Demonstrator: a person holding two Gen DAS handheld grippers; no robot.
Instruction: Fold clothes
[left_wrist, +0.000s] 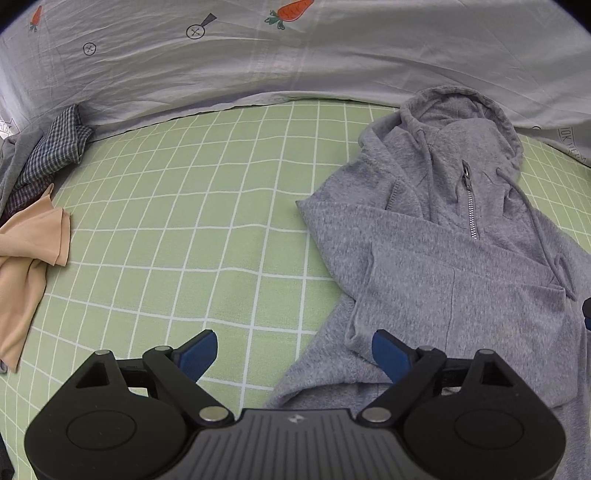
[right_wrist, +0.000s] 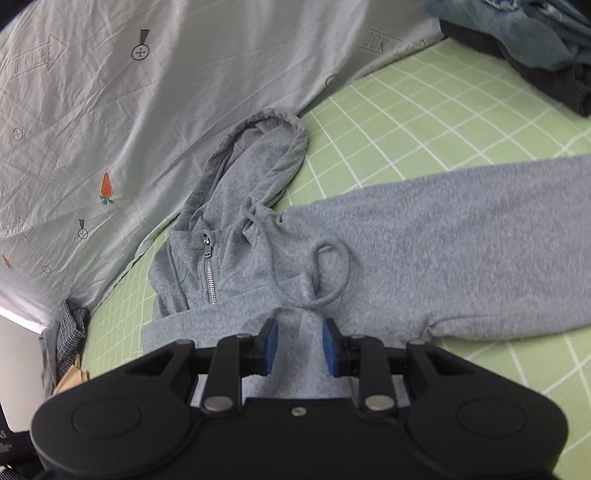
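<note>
Right now your right gripper (right_wrist: 299, 345) has its jaws partly closed around a raised ridge of the grey hoodie (right_wrist: 424, 258), the blue pads (right_wrist: 271, 345) beside the fabric but, as far as you can see, not yet pinching it. Your left gripper (left_wrist: 293, 352) hovers with jaws wide and empty over the hoodie's near left edge, one pad above green sheet (left_wrist: 166, 240). The hoodie lies flat on the bed ahead of both jaws, long axis running away from you toward the hood (right_wrist: 258, 158); its unfolded sleeve (right_wrist: 480, 240) stretches out rightward, nearer your right hand. Farther off, the grey cover (right_wrist: 147, 110) shows carrots and arrows lettered, seemingly, "LOOK HERE"; no brand on the hoodie is readable
</note>
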